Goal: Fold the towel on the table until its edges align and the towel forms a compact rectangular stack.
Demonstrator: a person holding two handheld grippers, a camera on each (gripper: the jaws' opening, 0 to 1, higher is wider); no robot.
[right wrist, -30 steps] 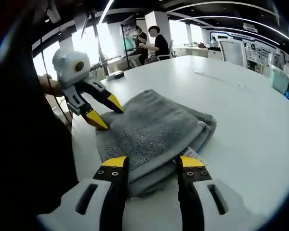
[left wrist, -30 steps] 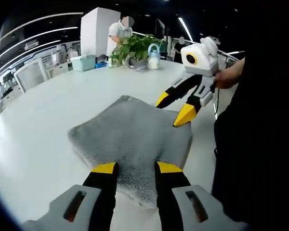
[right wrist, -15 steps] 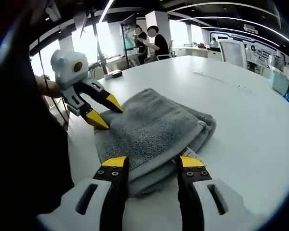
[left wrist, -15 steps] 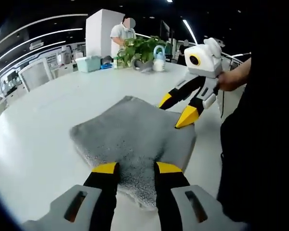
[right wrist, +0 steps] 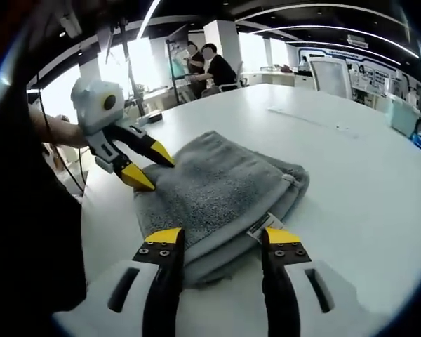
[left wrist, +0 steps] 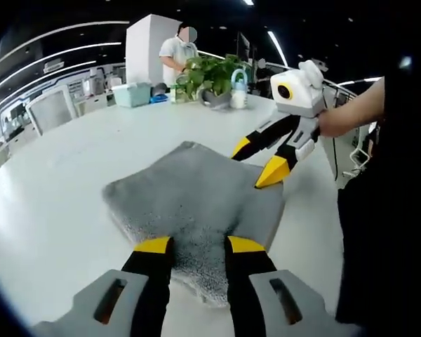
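The left tongs [left wrist: 191,244] hang with jaws apart over one end of the grey towel [left wrist: 189,200], gripping nothing. The towel lies on the white bench [left wrist: 63,161], already folded into a thick, roughly rectangular stack with its label [right wrist: 264,225] showing. The right tongs [right wrist: 219,236], also parted and empty, hover at the opposite end, seemingly placed to check or square the edges.
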